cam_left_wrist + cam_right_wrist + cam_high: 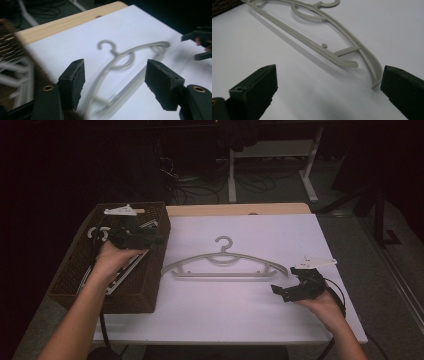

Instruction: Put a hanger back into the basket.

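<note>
L gripper [152, 239] released, held over basket [150, 290]; R gripper [280, 292] released, resting nr hanger [225, 267] end.

The hanger [225, 266] in front of me looks like smooth grey plastic with a soft matt sheen, and it lies on a white table top [250, 310] that is flat, matt and paper-like; beyond the hanger's hook, a strip of pale bare wood [240, 209] shows its grain along the far edge. Left of the hanger, the basket [135, 295] is dark brown wicker, rough and woven. My jaw pads [72, 82] are matt black, rubbery stuff with nicked edges, held by brass-coloured metal screws [48, 88].
</note>
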A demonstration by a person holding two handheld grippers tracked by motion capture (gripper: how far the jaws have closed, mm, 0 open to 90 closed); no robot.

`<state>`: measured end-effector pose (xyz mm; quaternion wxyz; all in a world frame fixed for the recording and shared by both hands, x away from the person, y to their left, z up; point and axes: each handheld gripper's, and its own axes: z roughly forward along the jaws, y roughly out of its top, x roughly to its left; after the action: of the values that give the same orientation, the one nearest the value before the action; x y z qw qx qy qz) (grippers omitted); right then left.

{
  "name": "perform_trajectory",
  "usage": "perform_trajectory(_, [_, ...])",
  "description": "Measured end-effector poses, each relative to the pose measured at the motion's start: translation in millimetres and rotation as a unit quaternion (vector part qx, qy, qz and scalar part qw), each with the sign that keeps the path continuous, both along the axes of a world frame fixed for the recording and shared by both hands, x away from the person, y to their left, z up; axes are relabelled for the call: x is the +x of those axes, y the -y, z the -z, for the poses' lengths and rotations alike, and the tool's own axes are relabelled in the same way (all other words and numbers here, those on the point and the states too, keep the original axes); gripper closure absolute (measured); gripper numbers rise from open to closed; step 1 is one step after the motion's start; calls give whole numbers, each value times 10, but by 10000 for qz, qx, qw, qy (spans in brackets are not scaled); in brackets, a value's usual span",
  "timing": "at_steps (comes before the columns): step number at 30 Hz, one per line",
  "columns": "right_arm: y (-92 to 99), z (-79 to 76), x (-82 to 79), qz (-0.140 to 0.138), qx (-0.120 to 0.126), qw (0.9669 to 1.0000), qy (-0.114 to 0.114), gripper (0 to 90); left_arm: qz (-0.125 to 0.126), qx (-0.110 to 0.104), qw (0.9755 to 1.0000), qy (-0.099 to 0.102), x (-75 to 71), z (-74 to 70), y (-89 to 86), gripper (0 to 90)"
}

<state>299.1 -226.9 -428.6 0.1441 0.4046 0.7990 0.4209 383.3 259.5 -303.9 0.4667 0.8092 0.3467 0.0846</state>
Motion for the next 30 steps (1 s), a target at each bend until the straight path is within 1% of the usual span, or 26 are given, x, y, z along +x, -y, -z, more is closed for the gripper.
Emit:
perform_trajectory(2, [0, -4, -3, -7, 22, 10000, 5, 7, 106, -5, 9999, 41, -14, 14, 162, 338])
perform_trajectory(5, [0, -3, -3, -27, 25, 10000, 4, 7, 269, 20, 9996, 98, -47, 36, 379, 379])
perform_trajectory(6, [1, 0, -1, -29, 22, 10000, 2, 7, 306, -12, 9995, 99, -58, 47, 444, 403])
perform_trajectory(9, [4, 0, -2, -30, 19, 10000, 4, 7, 401, 28, 9991, 137, -87, 91, 611, 471])
perform_trajectory(11, [2, 0, -4, -27, 25, 10000, 7, 7, 440, 34, 9990, 87, -99, 145, 714, 526])
perform_trajectory(14, [-3, 0, -8, -28, 18, 10000, -4, 7, 512, 158, 9986, 20, -113, 255, 855, 625])
perform_trajectory(17, [-1, 3, -6, -29, 19, 10000, -21, 7, 537, 334, 9980, -69, -116, 403, 976, 729])
perform_trajectory(18, [1, 4, -2, -34, 19, 10000, -6, 7, 537, 422, 9976, -92, -110, 456, 1009, 758])
perform_trajectory(21, [3, 6, -1, -34, 19, 10000, -10, 7, 447, 691, 9965, -136, -68, 632, 1084, 846])
perform_trajectory(23, [3, 7, -4, -41, 15, 10000, -9, 7, 358, 890, 9952, -188, -18, 758, 1120, 887])
perform_trajectory(25, [4, 7, -5, -40, 15, 10000, -12, 7, 294, 1048, 9935, -325, 44, 886, 1139, 899])
perform_trajectory(26, [4, 7, -5, -39, 14, 10000, -14, 7, 236, 1169, 9923, -341, 71, 944, 1143, 900])
perform_trajectory(27, [5, 8, -5, -36, 12, 10000, -17, 7, 190, 1223, 9916, -388, 95, 999, 1141, 900])
perform_trajectory(30, [10, 10, -3, -35, 3, 10000, -20, 7, 26, 1437, 9884, -494, 161, 1142, 1118, 900])
